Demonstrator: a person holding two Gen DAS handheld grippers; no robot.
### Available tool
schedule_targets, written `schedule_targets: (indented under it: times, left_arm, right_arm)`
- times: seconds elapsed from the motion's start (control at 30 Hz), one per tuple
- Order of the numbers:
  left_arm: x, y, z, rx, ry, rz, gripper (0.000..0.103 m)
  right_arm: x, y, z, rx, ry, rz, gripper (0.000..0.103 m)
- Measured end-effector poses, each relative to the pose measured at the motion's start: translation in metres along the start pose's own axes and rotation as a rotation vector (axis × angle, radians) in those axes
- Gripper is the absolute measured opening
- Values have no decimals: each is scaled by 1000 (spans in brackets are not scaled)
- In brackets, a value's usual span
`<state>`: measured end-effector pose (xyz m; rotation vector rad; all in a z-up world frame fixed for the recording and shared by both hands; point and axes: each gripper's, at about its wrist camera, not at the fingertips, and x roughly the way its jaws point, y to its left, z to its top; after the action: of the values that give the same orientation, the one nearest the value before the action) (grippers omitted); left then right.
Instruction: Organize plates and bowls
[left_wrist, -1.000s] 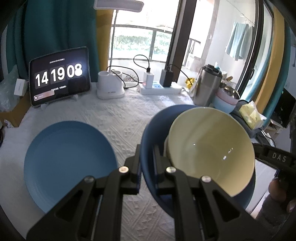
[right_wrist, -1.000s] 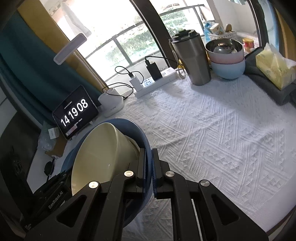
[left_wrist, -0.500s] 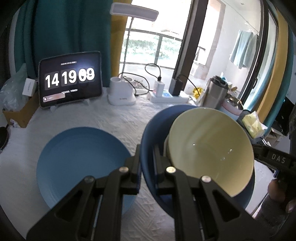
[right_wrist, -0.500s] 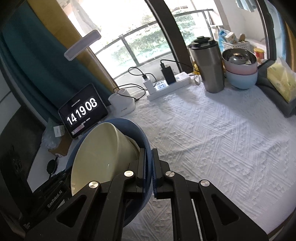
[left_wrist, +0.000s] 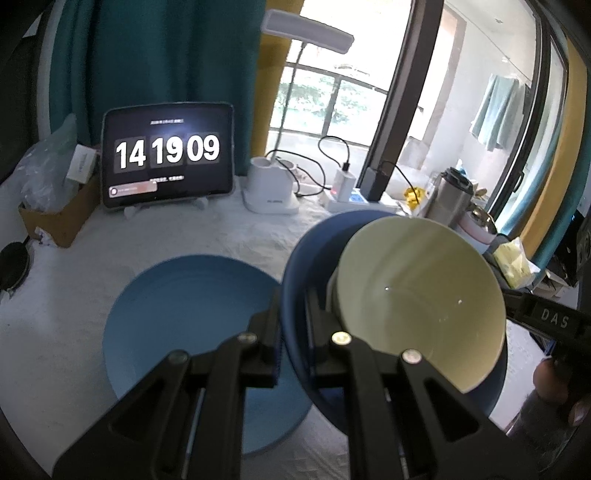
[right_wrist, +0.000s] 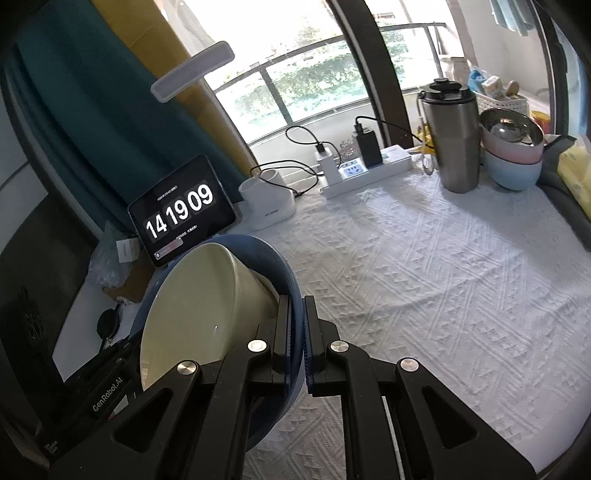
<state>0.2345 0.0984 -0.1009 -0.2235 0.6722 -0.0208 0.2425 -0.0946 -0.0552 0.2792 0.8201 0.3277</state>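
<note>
A dark blue plate (left_wrist: 306, 266) carries a cream bowl (left_wrist: 417, 302) and is held in the air between both grippers. My left gripper (left_wrist: 293, 314) is shut on the plate's left rim. My right gripper (right_wrist: 295, 325) is shut on its opposite rim (right_wrist: 291, 280), with the cream bowl (right_wrist: 199, 306) to its left. A light blue plate (left_wrist: 192, 325) lies flat on the white tablecloth, below and left of the held plate, partly hidden by my left fingers.
A tablet clock (left_wrist: 168, 158), a white lamp base (left_wrist: 269, 192) and a power strip (right_wrist: 369, 170) stand at the back. A steel tumbler (right_wrist: 454, 140) and stacked pink and blue bowls (right_wrist: 511, 155) stand at the far right. A cardboard box (left_wrist: 55, 218) is at the left.
Both grippers have carried the dark blue plate with the cream bowl leftwards and up. The light blue plate now lies closer beneath the held plate.
</note>
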Motion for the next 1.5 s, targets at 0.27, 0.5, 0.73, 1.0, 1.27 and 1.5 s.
schedule_targets:
  times: [0.27, 0.5, 0.73, 1.0, 1.27, 1.5]
  left_arm:
    - [-5, 21, 1, -25, -8, 9, 8]
    - [-8, 41, 1, -54, -15, 16, 8]
    - [-10, 60, 0, -77, -16, 21, 8]
    - [-8, 80, 0, -94, -10, 37, 8]
    - [-2, 97, -1, -111, 0, 59, 8]
    - [4, 111, -1, -123, 13, 78, 8]
  right_arm:
    - [12, 21, 0, -25, 13, 4, 9]
    - [21, 39, -2, -51, 26, 3, 9]
    - [31, 57, -3, -73, 42, 2, 9]
    - [46, 73, -4, -87, 63, 9, 9]
    - [65, 86, -5, -101, 89, 20, 9]
    - [81, 93, -6, -105, 114, 30, 9]
